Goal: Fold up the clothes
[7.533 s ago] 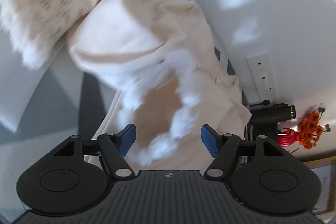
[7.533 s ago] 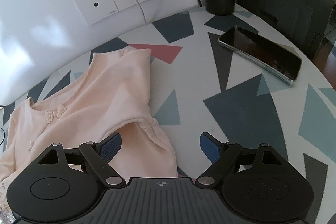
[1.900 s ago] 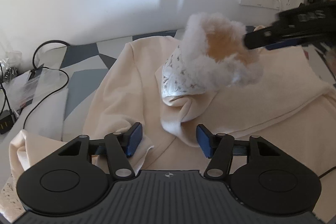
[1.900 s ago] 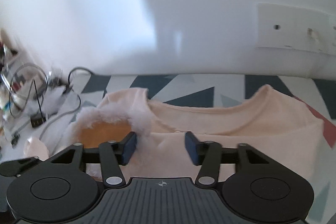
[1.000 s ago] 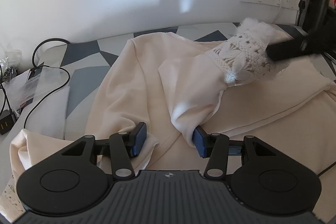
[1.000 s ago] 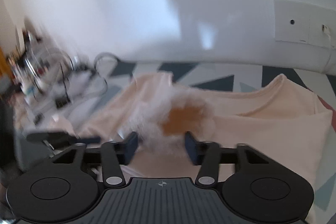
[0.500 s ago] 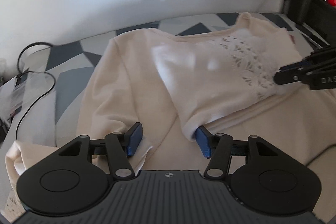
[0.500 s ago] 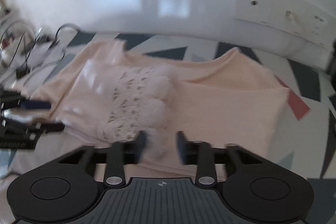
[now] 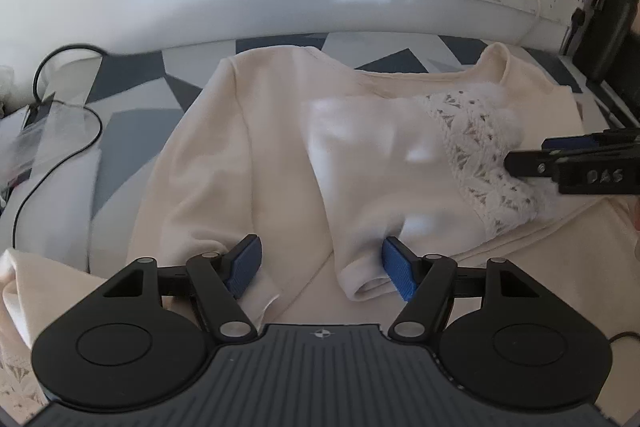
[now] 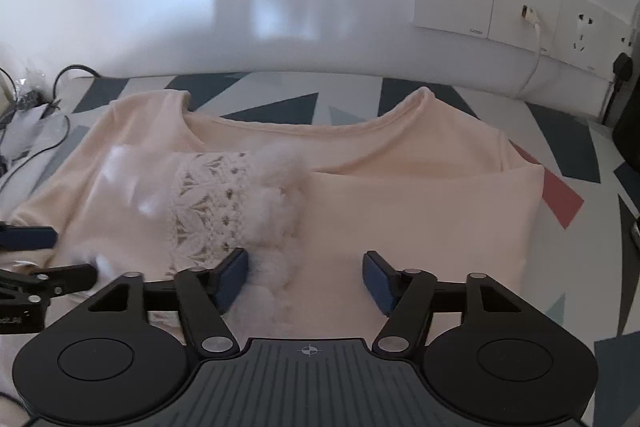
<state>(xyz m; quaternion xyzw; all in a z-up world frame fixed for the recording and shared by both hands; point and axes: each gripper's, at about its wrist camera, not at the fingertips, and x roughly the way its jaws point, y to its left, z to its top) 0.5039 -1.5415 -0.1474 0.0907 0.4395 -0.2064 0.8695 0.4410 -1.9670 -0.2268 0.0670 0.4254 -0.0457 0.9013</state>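
Observation:
A cream long-sleeved top [image 9: 256,163] lies spread on the patterned table [image 9: 132,95], neckline toward the wall. One sleeve [image 9: 360,163] is folded across the body, and its lace cuff [image 10: 208,203] with fluffy white trim [image 10: 280,223] rests on the chest. My left gripper [image 9: 322,267] is open low over the top, its right finger beside the sleeve's folded bend. My right gripper [image 10: 304,277] is open just in front of the fluffy trim, with its left finger touching the trim. The top's other side [image 10: 420,223] is folded in flat.
Black cables [image 9: 60,131] and a clear plastic bag [image 9: 28,147] lie at the left of the table. Wall sockets [image 10: 520,15] with a white cable are at the back right, next to a black cylinder [image 9: 612,23]. More cream cloth [image 9: 24,291] is bunched at the near left.
The right gripper carried the sleeve's fluffy cuff across the body, laid it on the chest and opened off it. The left gripper's jaws widened beside the sleeve's bend.

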